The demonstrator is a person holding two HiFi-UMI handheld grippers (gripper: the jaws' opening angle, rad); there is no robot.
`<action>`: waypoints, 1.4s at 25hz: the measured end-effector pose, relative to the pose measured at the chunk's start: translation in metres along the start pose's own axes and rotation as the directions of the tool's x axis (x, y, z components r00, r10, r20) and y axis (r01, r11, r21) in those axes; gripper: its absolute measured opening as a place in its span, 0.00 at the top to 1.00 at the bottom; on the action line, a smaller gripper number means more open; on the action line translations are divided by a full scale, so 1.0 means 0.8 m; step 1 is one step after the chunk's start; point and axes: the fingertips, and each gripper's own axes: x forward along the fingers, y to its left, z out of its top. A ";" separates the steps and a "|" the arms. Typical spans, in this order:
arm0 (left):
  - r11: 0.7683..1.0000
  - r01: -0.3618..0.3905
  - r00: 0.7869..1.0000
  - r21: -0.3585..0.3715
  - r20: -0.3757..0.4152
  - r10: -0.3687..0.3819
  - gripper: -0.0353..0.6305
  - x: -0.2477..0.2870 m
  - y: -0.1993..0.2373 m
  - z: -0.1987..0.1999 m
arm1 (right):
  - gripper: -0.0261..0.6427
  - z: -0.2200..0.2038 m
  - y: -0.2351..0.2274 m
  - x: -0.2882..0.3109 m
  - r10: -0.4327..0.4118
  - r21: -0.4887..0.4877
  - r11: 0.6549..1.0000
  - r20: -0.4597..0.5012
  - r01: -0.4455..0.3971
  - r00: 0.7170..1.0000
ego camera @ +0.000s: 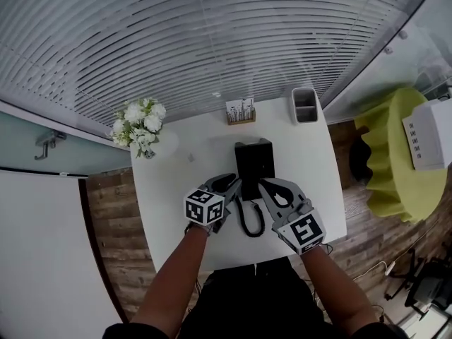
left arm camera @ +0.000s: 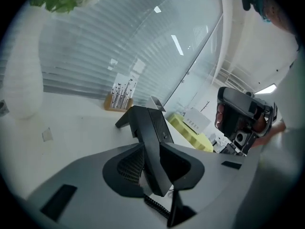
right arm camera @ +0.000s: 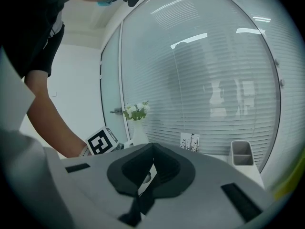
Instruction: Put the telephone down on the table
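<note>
While both grippers hover low over it, the smooth white counter (ego camera: 173, 189) carries the telephone (ego camera: 254, 159) near its middle: matte black, boxy, hard plastic, slab-edged. A coiled black cord (ego camera: 251, 221) loops from it toward the near edge.

Left gripper (ego camera: 231, 184): jaws partly apart, with the telephone's narrow edge standing between them. The mesh-textured left pad looks close against it and the right pad stands clear, so no clamp.

Right gripper (ego camera: 265, 185): jaw tips together, nothing in them. It is just beside the telephone's near right corner; can't tell if it touches.

Along the far edge are white flowers (ego camera: 141, 126), a small wooden card holder (ego camera: 241, 117) and a grey plastic bin (ego camera: 305, 106) with rounded corners and two compartments. Slatted blinds hang behind glass beyond the counter
</note>
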 end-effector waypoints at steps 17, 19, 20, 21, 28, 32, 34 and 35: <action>0.978 0.129 0.990 -0.162 -0.038 -0.137 0.73 0.038 0.017 -0.013 | 0.93 -0.020 -0.014 0.000 -0.059 0.049 0.997 -0.024 0.060 0.998; 0.974 0.142 0.988 -0.174 -0.041 -0.151 0.73 0.042 0.015 -0.015 | 0.93 -0.021 -0.016 0.000 -0.064 0.053 0.996 -0.025 0.065 0.998; 0.972 0.148 0.987 -0.181 -0.041 -0.158 0.73 0.043 0.015 -0.015 | 0.93 -0.022 -0.017 -0.001 -0.067 0.053 0.996 -0.027 0.068 0.997; 0.970 0.153 0.986 -0.187 -0.040 -0.163 0.73 0.045 0.015 -0.016 | 0.93 -0.023 -0.018 -0.001 -0.069 0.054 0.996 -0.028 0.070 0.997; 0.956 0.190 0.979 -0.222 -0.029 -0.201 0.77 0.047 0.012 -0.015 | 0.93 -0.027 -0.018 -0.004 -0.070 0.060 0.996 -0.033 0.072 0.997; 0.949 0.197 0.978 -0.245 -0.021 -0.209 0.80 0.044 0.011 -0.012 | 0.93 -0.029 -0.017 -0.005 -0.071 0.062 0.995 -0.034 0.073 0.997; 0.947 0.199 0.978 -0.254 -0.014 -0.209 0.81 0.041 0.009 -0.011 | 0.93 -0.030 -0.015 -0.006 -0.069 0.062 0.995 -0.037 0.071 0.997; 0.945 0.200 0.978 -0.258 -0.010 -0.210 0.81 0.039 0.007 -0.011 | 0.93 -0.030 -0.014 -0.008 -0.069 0.062 0.996 -0.037 0.071 0.997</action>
